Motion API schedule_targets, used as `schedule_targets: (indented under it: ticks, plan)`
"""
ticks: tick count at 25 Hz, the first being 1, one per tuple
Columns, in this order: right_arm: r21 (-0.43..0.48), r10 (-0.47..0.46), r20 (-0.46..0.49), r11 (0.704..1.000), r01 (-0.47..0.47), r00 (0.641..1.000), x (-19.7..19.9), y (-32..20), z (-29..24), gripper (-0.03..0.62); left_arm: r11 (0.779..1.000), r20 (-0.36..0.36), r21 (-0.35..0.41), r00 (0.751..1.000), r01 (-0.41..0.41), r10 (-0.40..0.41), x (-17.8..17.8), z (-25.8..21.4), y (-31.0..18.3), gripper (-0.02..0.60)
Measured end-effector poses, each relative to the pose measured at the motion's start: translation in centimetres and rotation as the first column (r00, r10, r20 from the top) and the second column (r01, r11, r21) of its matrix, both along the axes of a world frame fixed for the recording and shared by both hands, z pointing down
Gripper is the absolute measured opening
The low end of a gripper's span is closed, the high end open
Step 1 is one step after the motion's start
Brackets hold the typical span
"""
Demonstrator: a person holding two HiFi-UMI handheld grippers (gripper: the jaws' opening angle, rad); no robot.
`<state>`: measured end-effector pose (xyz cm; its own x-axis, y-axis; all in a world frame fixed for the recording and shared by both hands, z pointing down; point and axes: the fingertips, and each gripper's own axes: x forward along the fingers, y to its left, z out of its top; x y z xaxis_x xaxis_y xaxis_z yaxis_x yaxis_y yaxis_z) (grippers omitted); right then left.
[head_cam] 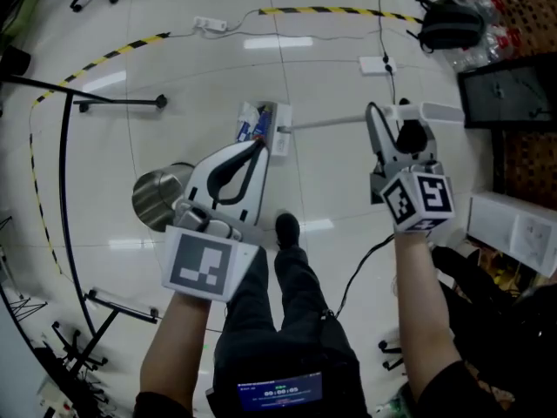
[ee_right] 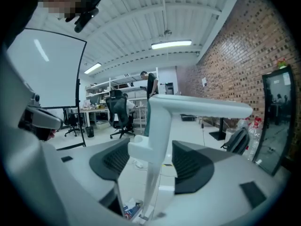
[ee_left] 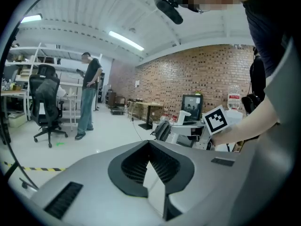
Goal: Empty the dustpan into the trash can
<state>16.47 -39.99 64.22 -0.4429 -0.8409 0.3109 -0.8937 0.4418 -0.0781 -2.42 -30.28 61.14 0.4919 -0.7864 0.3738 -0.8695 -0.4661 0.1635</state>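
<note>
I read my right gripper (ee_right: 149,166) as matt grey plastic, its fingers (ee_right: 221,175) faced with black, ribbed, dull pads (ee_right: 190,166). Between them the dustpan handle (ee_right: 157,126) is smooth white plastic with a soft sheen. Beside the left fingers (head_cam: 218,168) the trash can (head_cam: 159,197) looks like brushed metal. The floor (head_cam: 331,68) beyond is glossy pale tile.

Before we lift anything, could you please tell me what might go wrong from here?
1. The grip of the white long-handled dustpan stands between the fingers of the right gripper, gaps on both sides; lifted now, it could slip.
2. Blue and white wrappers lie loose in the pan; carried by its far end, it might tilt and spill short of the round steel trash can.
</note>
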Motion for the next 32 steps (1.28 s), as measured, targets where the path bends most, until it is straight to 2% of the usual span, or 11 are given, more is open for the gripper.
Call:
schedule_targets:
  ticks: [4, 8, 12, 15, 17, 19, 21, 24, 28, 30, 32]
  plan:
    - [0.005, -0.007, -0.005, 1.0, 0.007, 1.0, -0.2, -0.2, 0.3, 0.29, 1.0, -0.033, 0.01, 0.999, -0.01, 0.01, 0.3, -1.6, 1.3, -0.002]
    - [0.002, -0.023, -0.01, 1.0, 0.023, 1.0, -0.6, 0.1, 0.7, 0.29, 0.981, -0.017, -0.081, 0.985, -0.175, 0.174, 5.0, -2.8, 5.5, -0.002]
    - [-0.01, -0.025, -0.006, 1.0, 0.025, 1.0, -0.7, -0.5, 0.2, 0.288, 0.99, -0.116, -0.04, 0.985, -0.135, 0.129, 5.8, -4.5, 4.1, -0.002]
    - [-0.004, -0.029, -0.012, 1.0, 0.029, 1.0, -0.6, -0.8, -0.1, 0.285, 0.982, -0.158, -0.083, 0.975, -0.17, 0.155, 6.3, -4.5, 4.3, -0.002]
    - [0.001, -0.026, -0.017, 1.0, 0.027, 1.0, -0.7, -0.7, 0.2, 0.285, 0.964, -0.192, -0.113, 0.958, -0.239, 0.215, 7.7, -4.4, 5.3, -0.002]
    - [0.001, -0.019, -0.013, 1.0, 0.019, 1.0, -0.8, -0.3, 0.7, 0.285, 0.946, -0.287, -0.111, 0.921, -0.305, 0.263, 9.5, -5.2, 6.7, -0.002]
    - [-0.02, -0.019, 0.003, 1.0, 0.019, 1.0, -1.1, 0.3, 1.3, 0.285, 0.939, -0.393, -0.125, 0.885, -0.32, 0.249, 10.3, -6.6, 7.7, -0.002]
    - [-0.047, -0.027, -0.006, 0.999, 0.027, 1.0, -1.0, 0.4, 1.2, 0.288, 0.932, -0.463, -0.179, 0.863, -0.315, 0.203, 11.2, -8.6, 7.9, -0.002]
    - [-0.03, -0.03, -0.041, 0.999, 0.029, 0.999, -0.5, 0.3, 0.5, 0.288, 0.948, -0.555, -0.19, 0.825, -0.255, 0.111, 10.9, -11.4, 6.6, -0.002]
    - [-0.026, -0.035, -0.047, 0.999, 0.034, 0.998, -0.4, 0.4, 0.4, 0.288, 0.959, -0.59, -0.132, 0.798, -0.249, 0.126, 10.6, -13.9, 5.8, -0.002]
    - [-0.027, -0.035, -0.05, 0.999, 0.034, 0.998, -0.1, 0.7, 0.5, 0.288, 0.964, -0.585, -0.08, 0.795, -0.252, 0.159, 10.6, -15.1, 5.2, -0.002]
